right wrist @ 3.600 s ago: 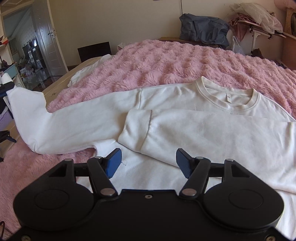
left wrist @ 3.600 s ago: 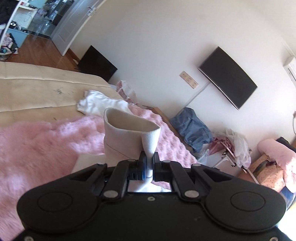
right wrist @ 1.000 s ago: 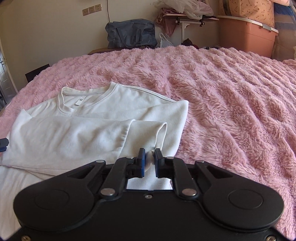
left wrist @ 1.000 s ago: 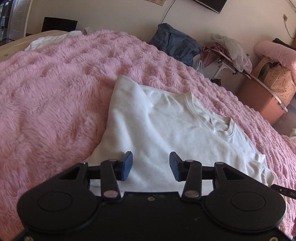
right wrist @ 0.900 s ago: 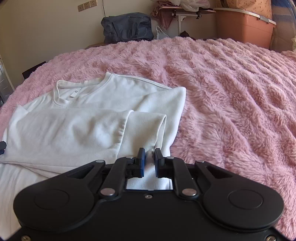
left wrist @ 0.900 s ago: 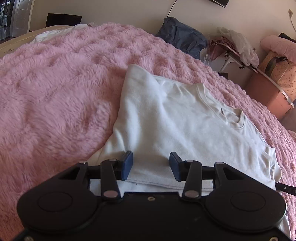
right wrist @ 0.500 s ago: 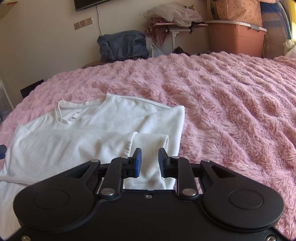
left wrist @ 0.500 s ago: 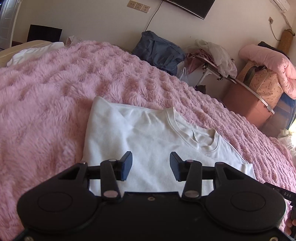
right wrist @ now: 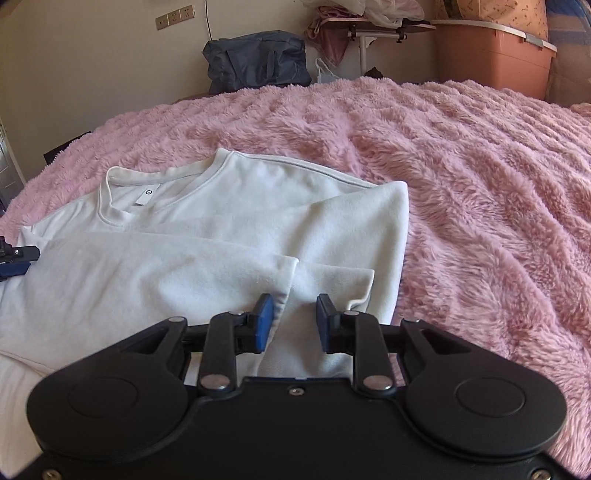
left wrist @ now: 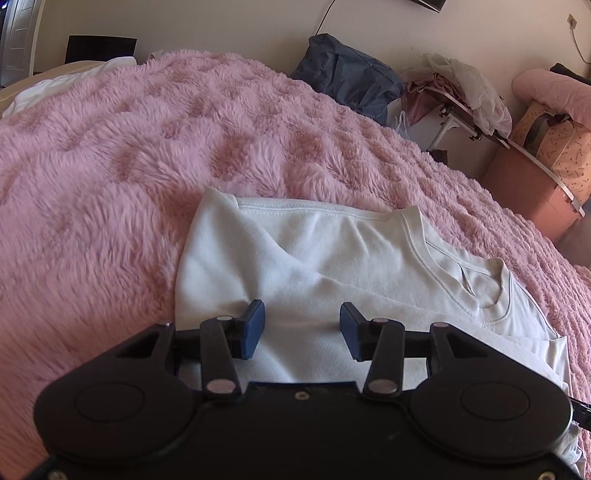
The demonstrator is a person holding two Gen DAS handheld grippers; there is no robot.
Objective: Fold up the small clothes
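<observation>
A white sweatshirt lies flat on the pink fluffy blanket, collar away from me and both sleeves folded across its front. My left gripper hovers open over the garment's left folded edge, with nothing between its pads. In the right wrist view the sweatshirt shows its neck label. My right gripper stands slightly open just over the sleeve cuff; cloth lies under the gap, but the pads do not press it. The left gripper's tip shows at the left edge.
The blanket stretches wide to the right and ahead. Beyond the bed stand a dark blue bag, a small table piled with clothes and an orange storage bin. Another white cloth lies at the bed's far left.
My right gripper has let go of the sleeve cuff and opened a little. The left gripper has moved in along the sweatshirt's left edge, still open.
</observation>
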